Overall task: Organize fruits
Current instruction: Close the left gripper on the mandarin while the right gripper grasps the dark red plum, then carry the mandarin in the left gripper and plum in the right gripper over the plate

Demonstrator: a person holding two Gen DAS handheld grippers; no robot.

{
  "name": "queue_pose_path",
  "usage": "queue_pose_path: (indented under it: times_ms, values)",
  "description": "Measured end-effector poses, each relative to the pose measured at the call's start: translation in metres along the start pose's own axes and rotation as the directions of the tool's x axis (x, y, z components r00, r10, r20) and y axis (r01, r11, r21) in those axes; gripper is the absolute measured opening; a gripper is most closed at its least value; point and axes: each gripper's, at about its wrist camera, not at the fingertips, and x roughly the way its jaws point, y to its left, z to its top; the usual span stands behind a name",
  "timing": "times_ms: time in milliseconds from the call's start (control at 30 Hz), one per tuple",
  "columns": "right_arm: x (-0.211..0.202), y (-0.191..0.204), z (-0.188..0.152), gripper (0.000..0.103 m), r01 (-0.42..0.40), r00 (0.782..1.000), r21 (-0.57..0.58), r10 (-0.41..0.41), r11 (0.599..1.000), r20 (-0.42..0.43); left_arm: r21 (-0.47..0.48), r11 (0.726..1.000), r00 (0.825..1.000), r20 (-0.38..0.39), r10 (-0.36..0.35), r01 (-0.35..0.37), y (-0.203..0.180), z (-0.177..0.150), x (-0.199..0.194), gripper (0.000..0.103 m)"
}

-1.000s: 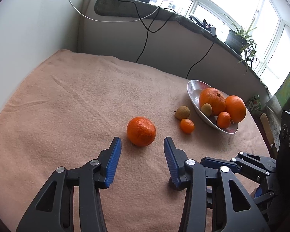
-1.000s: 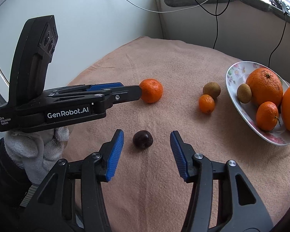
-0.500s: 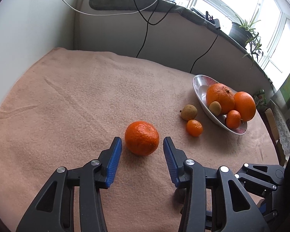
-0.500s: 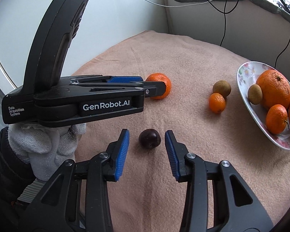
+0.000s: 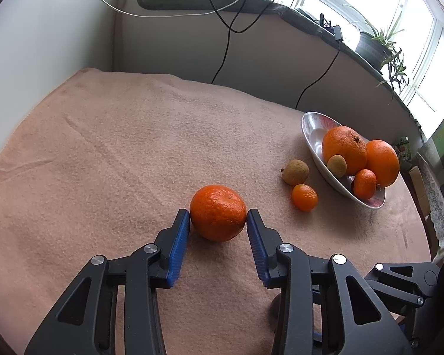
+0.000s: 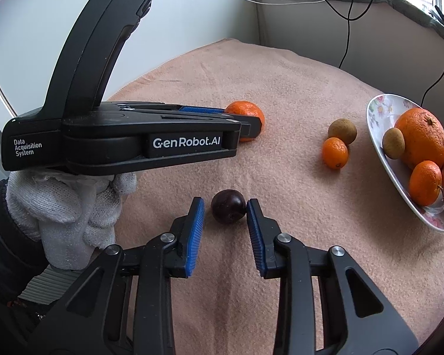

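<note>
Oval dish (image 5: pixel 312 127) holds two oranges (image 5: pixel 344 148), a mandarin (image 5: pixel 364 184) — and a brown fruit (image 5: pixel 336 165).

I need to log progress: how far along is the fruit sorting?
Done: two oranges, a small mandarin and a brown fruit lie in the bowl. In hand: the left hand-held gripper has just been closing on the big mandarin, the right hand-held gripper on the dark plum. Left: two small fruits beside the bowl.

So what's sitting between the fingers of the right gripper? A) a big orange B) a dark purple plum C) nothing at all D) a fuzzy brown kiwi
B: the right wrist view shows a small dark purple plum on the blanket between the blue pads of the right gripper, whose jaws have just been closing around it.
</note>
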Motion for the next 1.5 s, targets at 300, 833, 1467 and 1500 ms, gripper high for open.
queue_pose_path:
  times_ms: [300,833,1467,1500]
  values:
    - [-0.001,-0.004,-0.001,0.026,0.001,1.000,0.003,-0.001,1.000,0.005,-0.012,1.000,1.000,0.005,-0.010,0.010,0.002,0.001,0.001,0.037]
    - [-0.020,-0.014,-0.002,0.025,0.002,0.999,0.024,-0.003,1.000,0.053,-0.042,0.999,0.999,0.029,-0.027,0.028,0.004,-0.001,-0.009,0.036]
    - [-0.070,-0.053,0.004,0.025,0.073,0.982,0.086,-0.087,0.994,0.166,-0.016,0.997,0.995,0.068,-0.076,0.077,-0.018,0.018,-0.016,0.036]
    - [-0.071,-0.057,0.006,0.025,0.079,0.981,0.090,-0.093,0.993,0.171,-0.013,0.997,0.995,0.068,-0.079,0.080,-0.019,0.020,-0.015,0.036]
